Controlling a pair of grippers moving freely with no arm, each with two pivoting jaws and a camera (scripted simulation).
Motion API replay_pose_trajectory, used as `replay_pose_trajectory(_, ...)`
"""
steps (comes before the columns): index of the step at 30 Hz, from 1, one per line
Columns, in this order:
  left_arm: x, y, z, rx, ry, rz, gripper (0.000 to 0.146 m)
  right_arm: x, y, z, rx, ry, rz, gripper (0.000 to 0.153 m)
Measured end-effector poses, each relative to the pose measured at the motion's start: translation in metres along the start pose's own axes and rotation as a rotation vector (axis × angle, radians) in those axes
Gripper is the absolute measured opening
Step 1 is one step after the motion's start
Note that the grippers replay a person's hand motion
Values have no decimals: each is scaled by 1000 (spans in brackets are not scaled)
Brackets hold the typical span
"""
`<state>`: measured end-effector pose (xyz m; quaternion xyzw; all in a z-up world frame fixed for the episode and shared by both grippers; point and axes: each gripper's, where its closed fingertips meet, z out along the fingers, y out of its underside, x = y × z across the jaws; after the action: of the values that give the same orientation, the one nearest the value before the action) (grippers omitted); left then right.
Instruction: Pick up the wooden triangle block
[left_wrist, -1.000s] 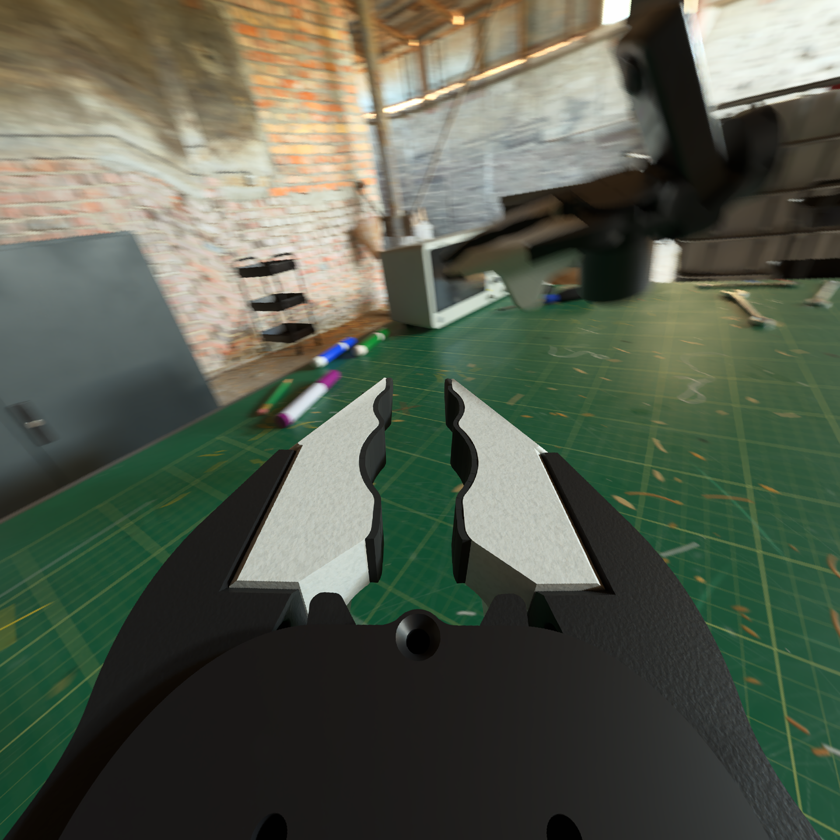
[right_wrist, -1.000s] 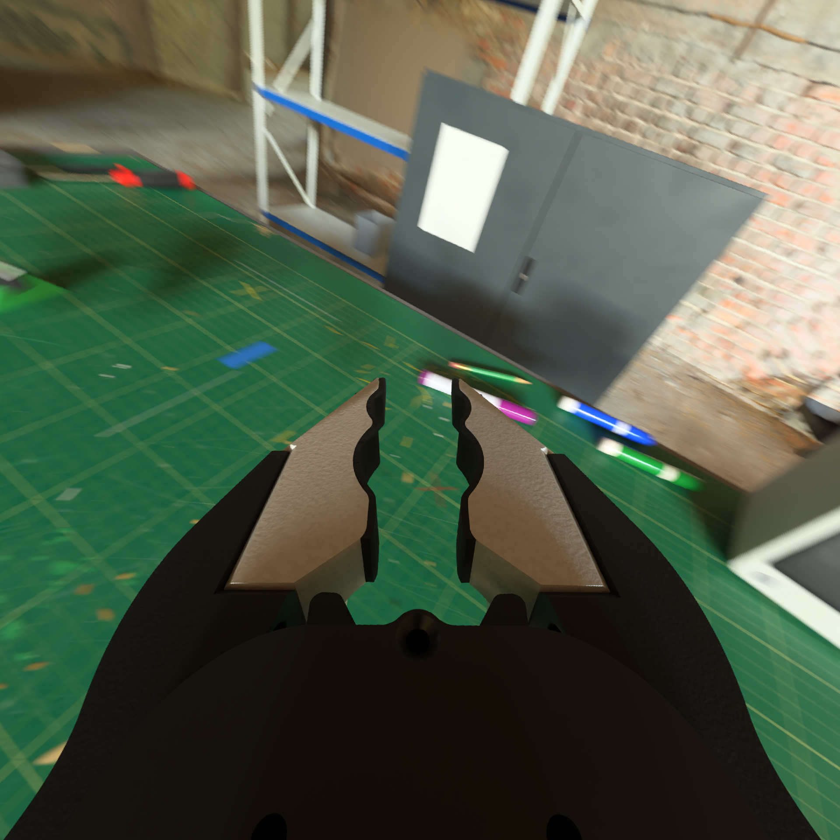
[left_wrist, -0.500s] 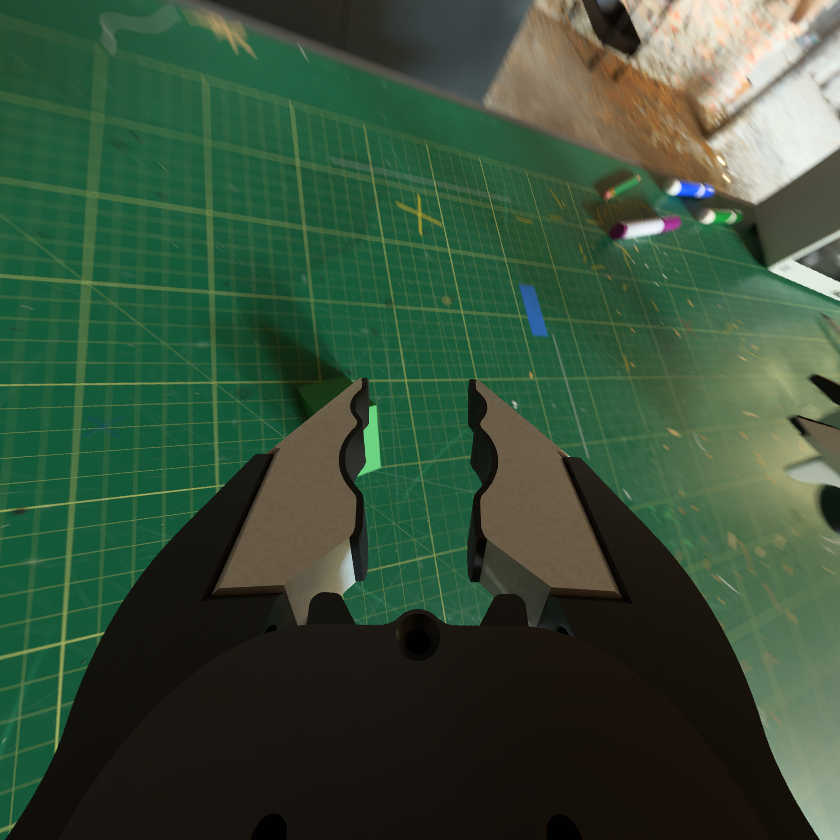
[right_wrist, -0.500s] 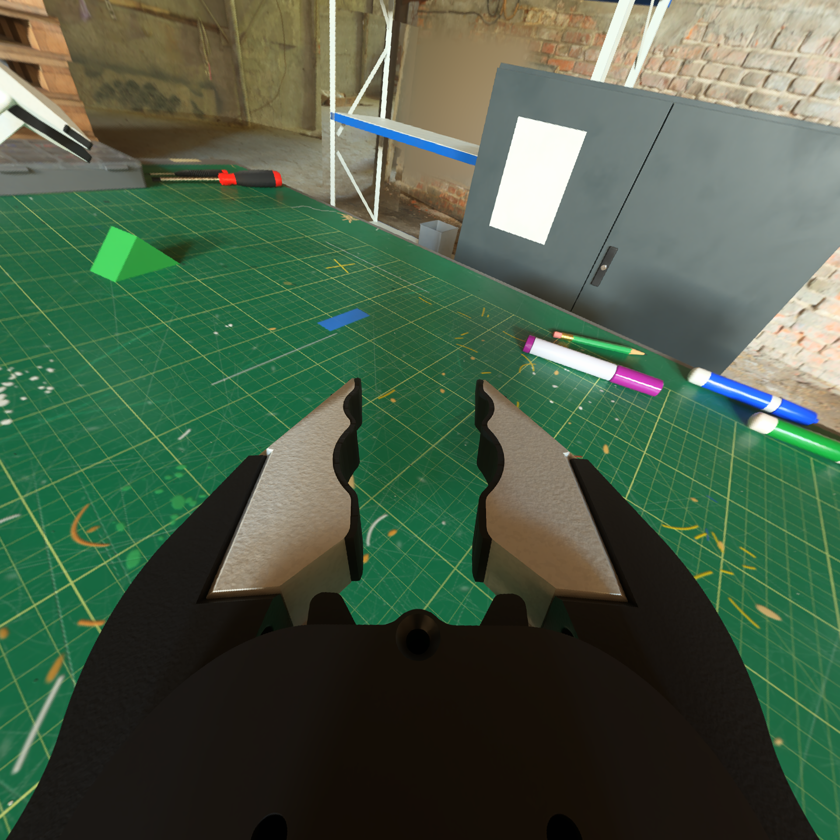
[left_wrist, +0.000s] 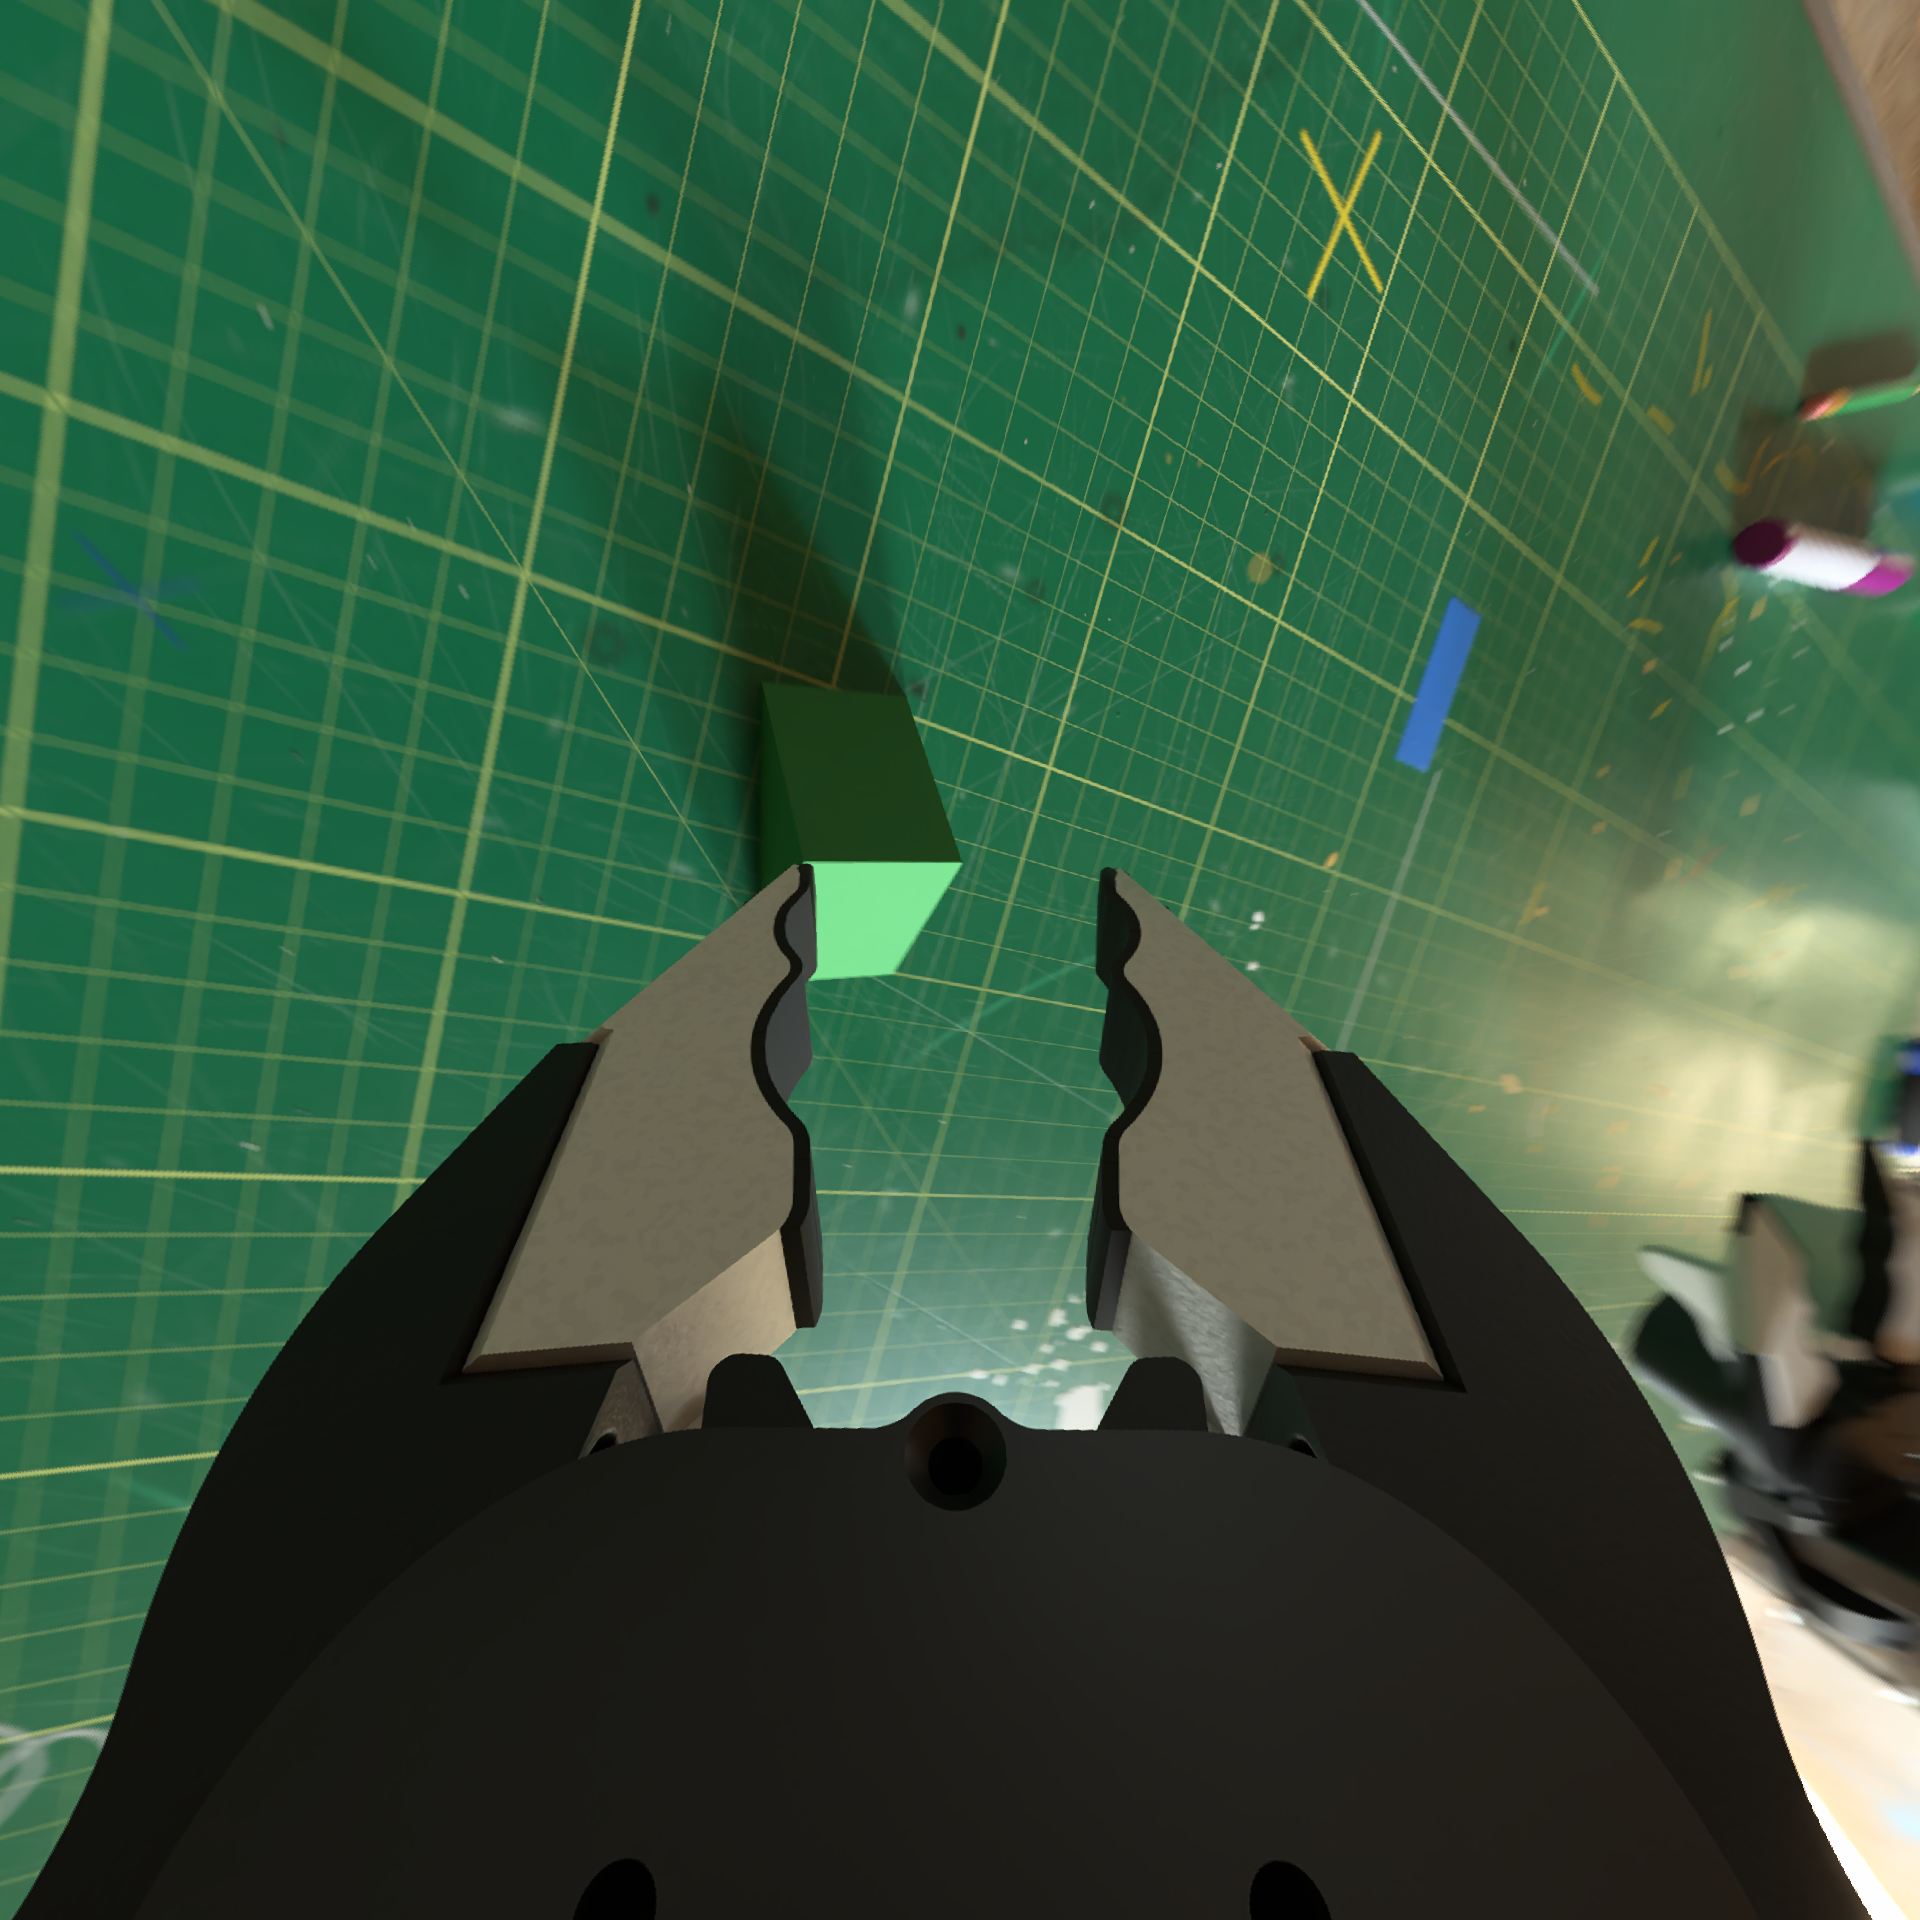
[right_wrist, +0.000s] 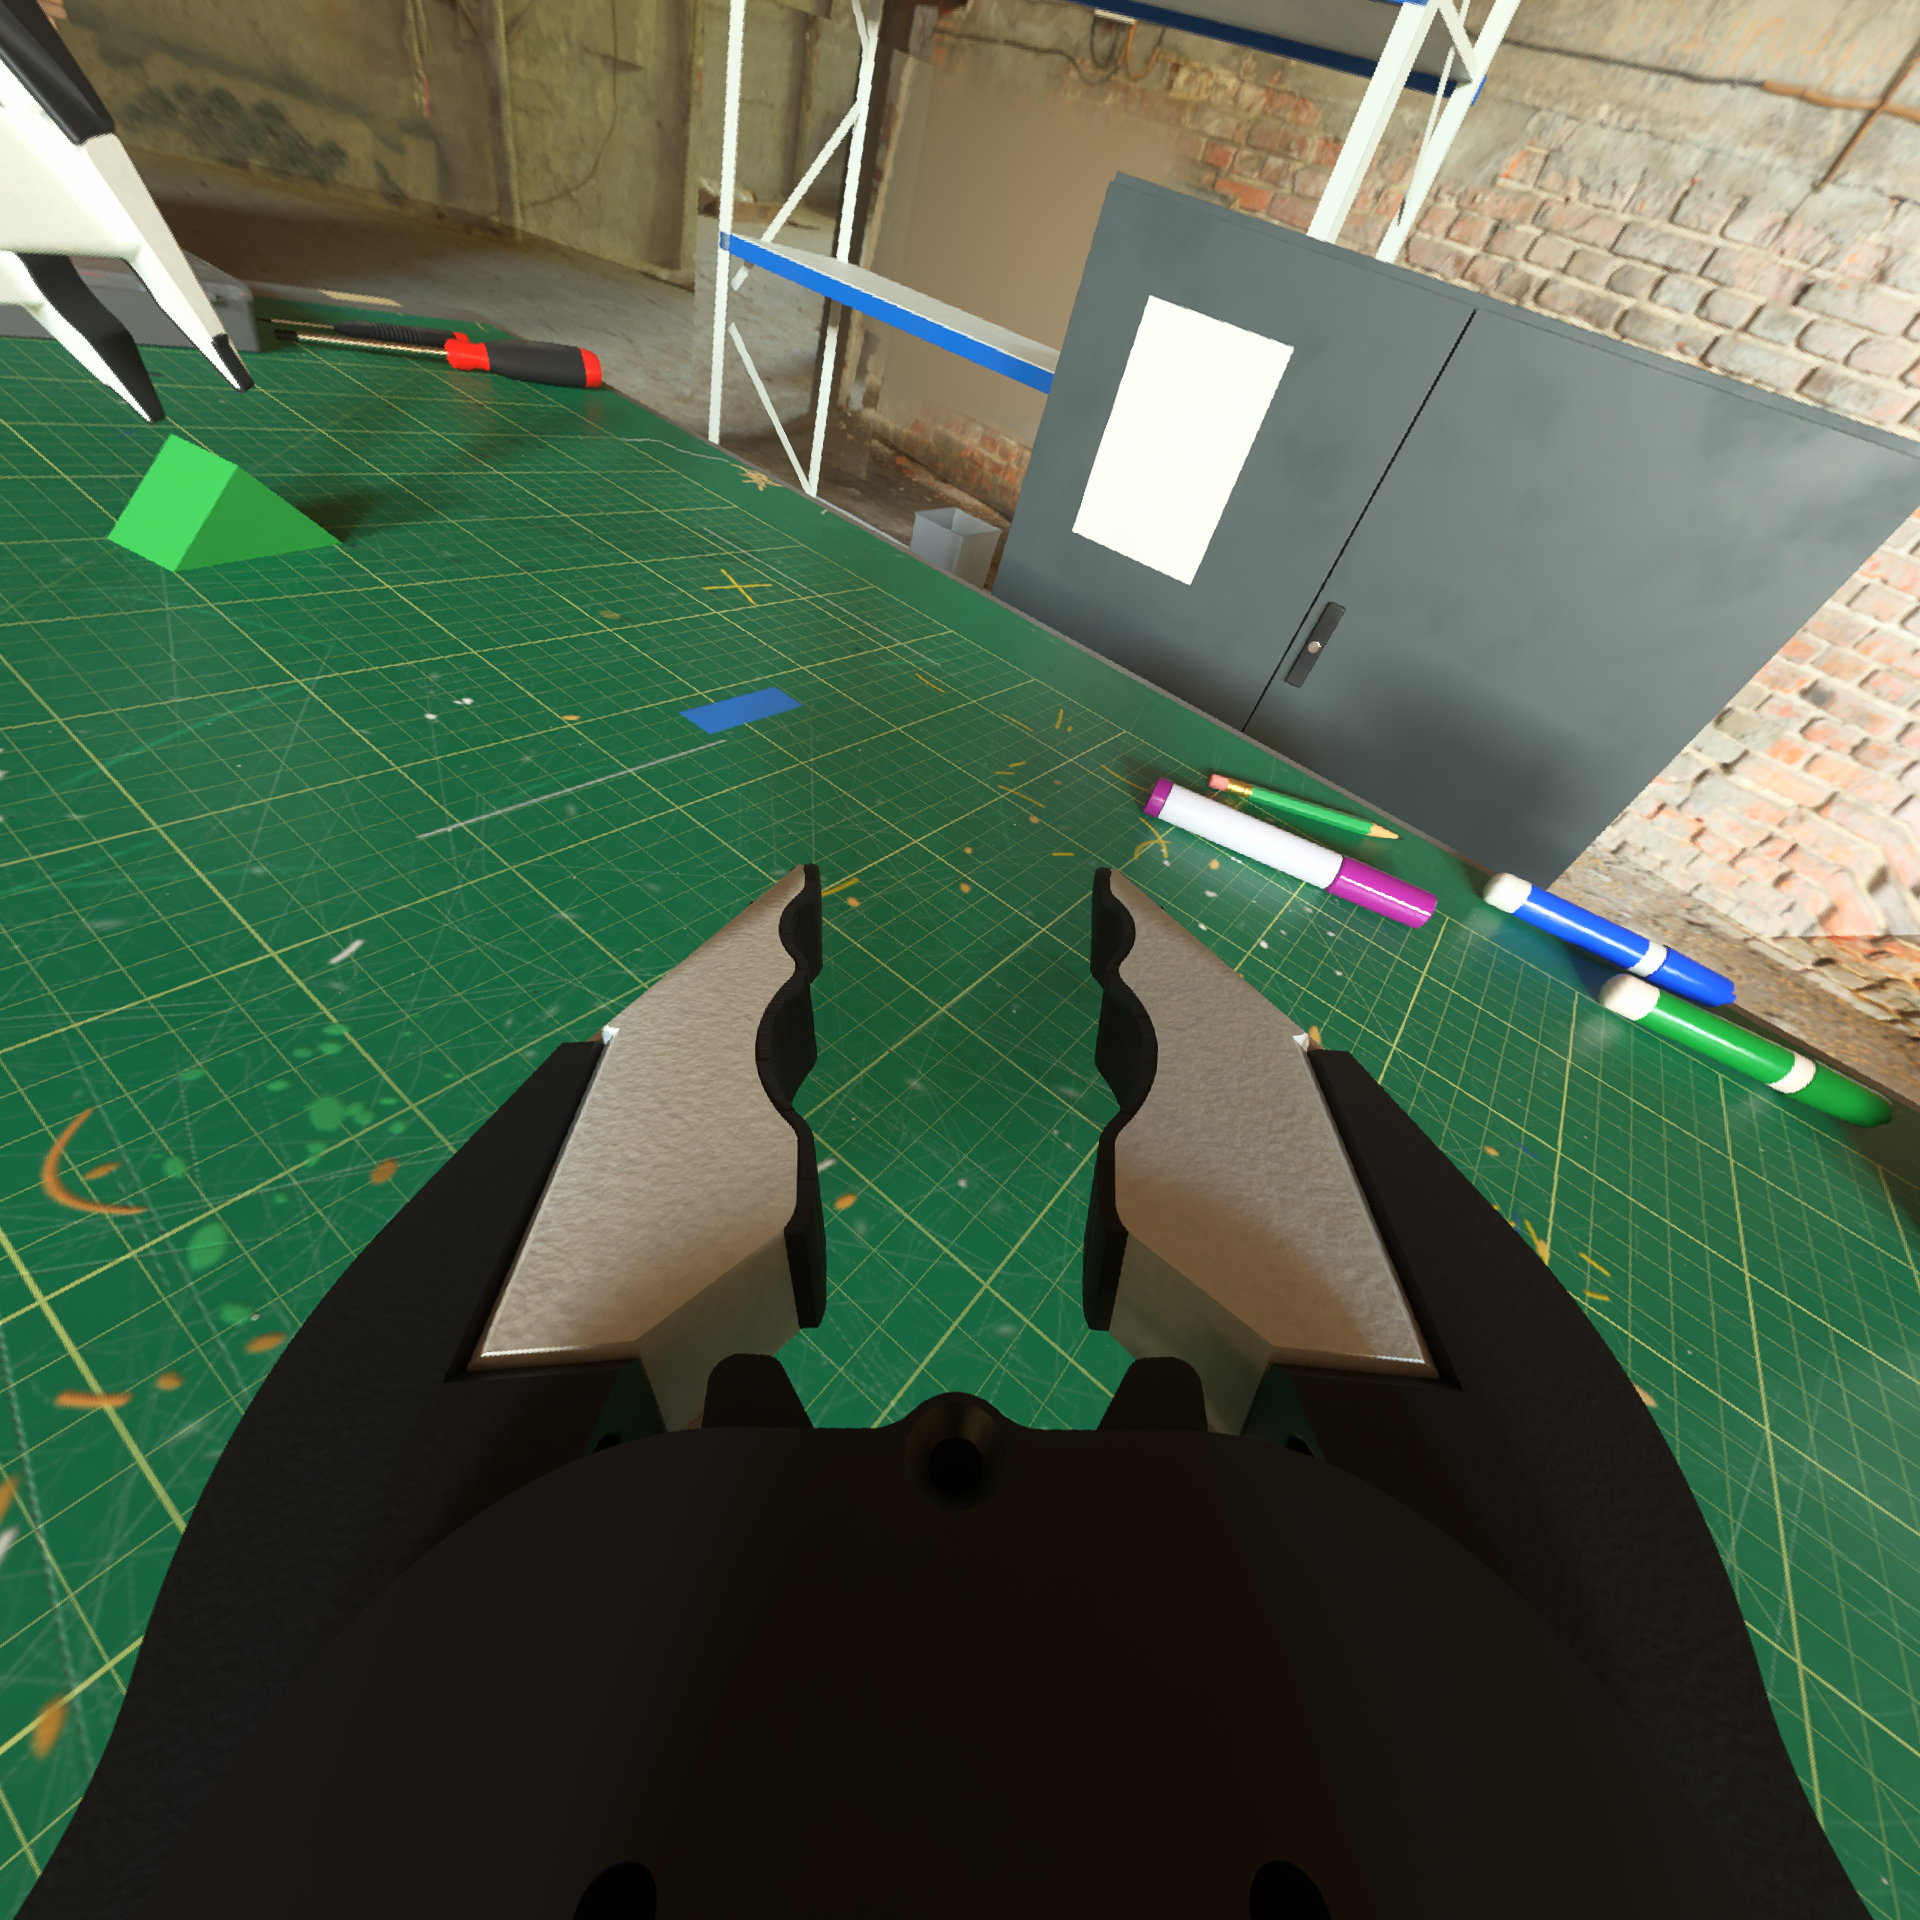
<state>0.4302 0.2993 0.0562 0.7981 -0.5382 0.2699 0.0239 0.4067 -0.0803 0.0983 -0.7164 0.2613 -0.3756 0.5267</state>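
Observation:
The triangle block (left_wrist: 857, 831) is green and lies on the green cutting mat (left_wrist: 416, 416). My left gripper (left_wrist: 951, 883) is open and points down at the mat, above the block, with its left fingertip over the block's lower left corner. In the right wrist view the block (right_wrist: 213, 509) sits at the far left, and the left gripper's white fingers (right_wrist: 125, 322) hang just above it. My right gripper (right_wrist: 951, 883) is open and empty, low over the mat, well to the right of the block.
A blue tape strip (right_wrist: 740, 710) lies mid-mat. A purple marker (right_wrist: 1288, 850), a green pencil (right_wrist: 1304, 807), a blue marker (right_wrist: 1605, 937) and a green marker (right_wrist: 1745, 1055) lie near the mat's right edge. A red-handled screwdriver (right_wrist: 488, 358) lies far back. A grey cabinet (right_wrist: 1455, 540) stands beyond the edge.
My left gripper has tipped down from facing the room to looking at the mat, closed in on the block and opened wider. My right gripper has opened wider and steadied.

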Motion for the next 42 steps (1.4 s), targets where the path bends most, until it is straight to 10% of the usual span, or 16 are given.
replay_pose_trajectory(10, -9, 13, 6, -123, -20, -280, 39, -1, 0, 0, 17, -21, 24, 52)
replay_pose_trajectory(18, -35, 12, 8, -191, -365, 74, 54, -5, -3, -2, 29, -40, 19, 53)
replay_pose_trajectory(27, -27, 13, 20, -231, -430, 150, 70, -3, -3, -2, 27, -38, 23, 53)
replay_pose_trajectory(42, -27, 15, 31, -302, -408, 207, 40, -5, 3, 1, 4, -52, 33, 53)
